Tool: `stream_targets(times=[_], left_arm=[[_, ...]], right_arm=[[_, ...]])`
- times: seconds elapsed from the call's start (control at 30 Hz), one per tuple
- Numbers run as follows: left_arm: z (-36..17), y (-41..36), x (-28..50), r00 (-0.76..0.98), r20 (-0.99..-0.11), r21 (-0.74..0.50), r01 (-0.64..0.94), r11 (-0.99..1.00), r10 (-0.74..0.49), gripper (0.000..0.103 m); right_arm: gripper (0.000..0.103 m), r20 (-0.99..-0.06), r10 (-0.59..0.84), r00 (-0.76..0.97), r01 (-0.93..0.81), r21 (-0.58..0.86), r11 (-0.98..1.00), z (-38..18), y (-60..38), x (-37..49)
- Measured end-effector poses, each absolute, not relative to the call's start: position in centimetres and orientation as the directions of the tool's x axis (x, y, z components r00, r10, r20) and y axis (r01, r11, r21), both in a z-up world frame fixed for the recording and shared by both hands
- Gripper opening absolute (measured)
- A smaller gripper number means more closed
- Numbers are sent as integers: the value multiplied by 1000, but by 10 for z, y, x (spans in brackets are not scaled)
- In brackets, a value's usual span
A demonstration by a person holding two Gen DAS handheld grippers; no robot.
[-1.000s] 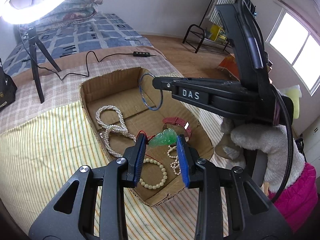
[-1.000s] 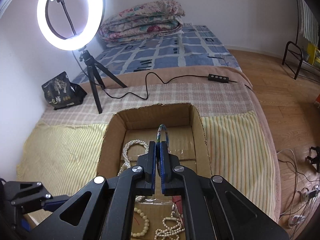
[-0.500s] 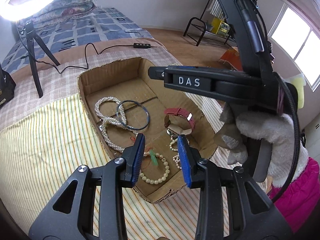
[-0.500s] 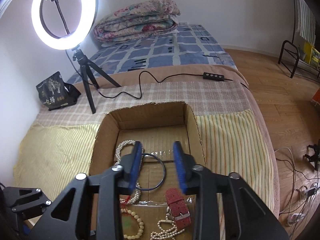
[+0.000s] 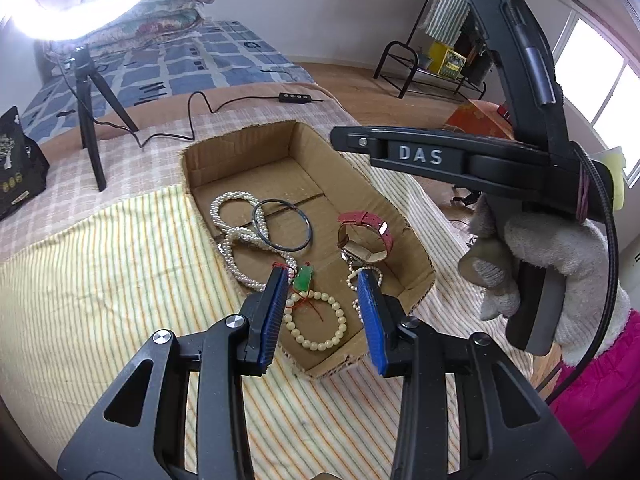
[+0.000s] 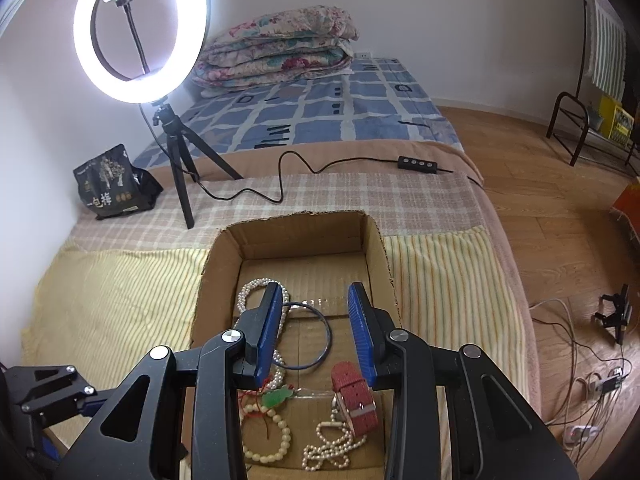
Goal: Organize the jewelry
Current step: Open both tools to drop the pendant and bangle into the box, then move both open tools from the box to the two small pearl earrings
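Right now both grippers hang over an open cardboard box (image 6: 376, 248) that sits on a striped yellow cloth (image 5: 100, 280) spread across the bed. The left gripper (image 5: 325, 308) has its blue-padded jaws spread wide with nothing between them, poised above the near end of the box. The right gripper (image 6: 316, 332) is likewise gaping and empty, held above the middle of the box.

All the jewelry lies on the box floor. A long white pearl necklace (image 5: 236, 224) is looped along the left wall, and a thin dark bangle (image 5: 282, 225) lies flat with one side overlapping those pearls. To the right of the bangle a pink-strapped wristwatch (image 5: 366, 236) rests on its side, strap curled. Nearer the front, a cream bead bracelet (image 5: 318, 322) forms a ring, and a small green pendant (image 5: 303, 278) on red cord lies at its far edge, touching the beads. A smaller strand of white pearls (image 6: 328, 448) is bunched just beside the watch toward the front wall.

Beyond the box a lit ring light (image 6: 140, 32) stands on a tripod, with a black snack bag (image 6: 114, 182) by the wall and a folded floral quilt (image 6: 276, 48) at the head of the bed.
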State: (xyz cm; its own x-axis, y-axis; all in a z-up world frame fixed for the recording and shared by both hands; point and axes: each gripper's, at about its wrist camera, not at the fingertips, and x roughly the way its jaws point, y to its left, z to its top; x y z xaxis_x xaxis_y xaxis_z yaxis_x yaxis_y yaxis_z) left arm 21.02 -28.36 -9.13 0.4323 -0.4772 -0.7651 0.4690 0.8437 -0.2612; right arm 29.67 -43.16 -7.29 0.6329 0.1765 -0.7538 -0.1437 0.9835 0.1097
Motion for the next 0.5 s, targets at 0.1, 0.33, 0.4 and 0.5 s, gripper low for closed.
stream_targets(times=[0.1,0.33,0.4,0.5], left_arm=[[-83,-275,203,447,-759,-257,462,849,-473,36],[-60,-232,186,498,-740,-248,424,871,-453,36],[-54,-215,183,514,-735,-249,403,881,-443,36],[-46,-188,177,539,-729,-245,371,896,-422,36]], right_arm=[[34,-749,168,640,-147,96,985,-62,-429,288],[45,-732,152,664,-166,54,985,-33,-411,263],[54,-730,145,667,-172,38,984,-28,-404,256],[62,-724,141,675,-183,21,983,-20,-393,245]])
